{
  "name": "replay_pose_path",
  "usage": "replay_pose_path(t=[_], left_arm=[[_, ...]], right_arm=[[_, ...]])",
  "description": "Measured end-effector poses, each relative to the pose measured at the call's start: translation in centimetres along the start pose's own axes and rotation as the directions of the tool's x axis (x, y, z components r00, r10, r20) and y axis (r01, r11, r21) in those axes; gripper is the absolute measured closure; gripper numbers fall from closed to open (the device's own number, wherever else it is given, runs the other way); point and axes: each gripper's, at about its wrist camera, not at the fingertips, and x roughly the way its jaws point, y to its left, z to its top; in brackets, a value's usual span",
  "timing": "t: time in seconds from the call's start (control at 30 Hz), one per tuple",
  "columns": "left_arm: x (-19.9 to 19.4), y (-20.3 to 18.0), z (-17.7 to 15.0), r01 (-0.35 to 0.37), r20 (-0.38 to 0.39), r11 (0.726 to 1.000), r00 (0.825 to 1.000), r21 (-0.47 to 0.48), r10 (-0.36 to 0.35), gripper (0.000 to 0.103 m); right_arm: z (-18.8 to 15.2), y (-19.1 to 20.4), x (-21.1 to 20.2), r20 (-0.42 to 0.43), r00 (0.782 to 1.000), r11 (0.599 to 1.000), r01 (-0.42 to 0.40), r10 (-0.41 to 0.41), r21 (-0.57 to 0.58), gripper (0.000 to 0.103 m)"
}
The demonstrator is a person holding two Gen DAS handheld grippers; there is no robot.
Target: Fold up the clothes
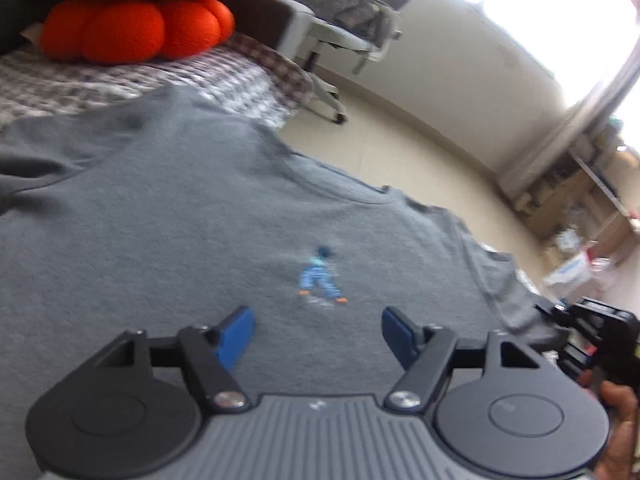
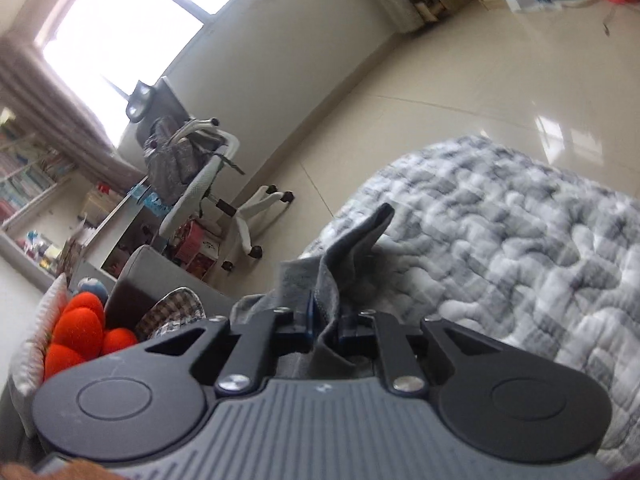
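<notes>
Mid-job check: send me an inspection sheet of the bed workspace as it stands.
Surface: grey-and-white checked quilted bedspread, rumpled.
Job's things: grey cotton T-shirt with a small blue figure print, spread flat; one edge lifted.
Clutter: orange knobbly plush cushion at the far end of the bed.
Grippers: left gripper open above the shirt, nothing between the pads; right gripper shut on the shirt's edge.
Cables: nothing seen.
Surroundings: white office chair draped with clothing, glossy tiled floor, bright window.

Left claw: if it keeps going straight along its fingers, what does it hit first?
Probably the grey T-shirt: the open left claw points down at its chest, just short of the small blue figure print. Depth is unclear.
</notes>
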Motion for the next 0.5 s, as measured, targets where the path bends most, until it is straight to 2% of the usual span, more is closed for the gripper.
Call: replay_pose_path(t=[0.13, 0.23, 0.3, 0.37, 0.43, 0.5], left_arm=[[1.4, -1.8, 1.0, 0.108, -0.014, 0.982, 0.994, 0.157, -0.107, 0.037], [3.2, -2.8, 2.2, 0.189, -0.049, 0.957, 0.982, 0.219, -0.183, 0.033], [4.6, -2.7, 3.0, 0.267, -0.064, 0.945, 0.964, 0.189, -0.26, 0.028], [6.2, -1.9, 3.8, 0.344, -0.084, 0.934, 0.938, 0.101, -0.336, 0.024], [7.9, -1.2, 4.4, 0.407, -0.091, 0.913, 0.91, 0.02, -0.404, 0.02], [9.1, -0.8, 4.7, 0.436, -0.088, 0.9, 0.896, -0.012, -0.436, 0.018]], right_arm=[[0.1, 2.4, -0.3, -0.045, 0.999, 0.987, -0.034, 0.028, -0.157, 0.091], [-0.2, 4.1, -0.4, -0.105, 0.993, 0.954, -0.082, 0.054, -0.288, 0.091], [-0.6, 4.8, -0.2, -0.155, 0.985, 0.933, -0.123, 0.074, -0.337, 0.091], [-1.1, 5.8, 1.1, -0.21, 0.973, 0.916, -0.167, 0.094, -0.364, 0.091], [-1.5, 7.1, 2.9, -0.276, 0.954, 0.904, -0.216, 0.115, -0.369, 0.091], [-2.1, 7.2, 3.8, -0.343, 0.928, 0.894, -0.274, 0.148, -0.354, 0.089]])
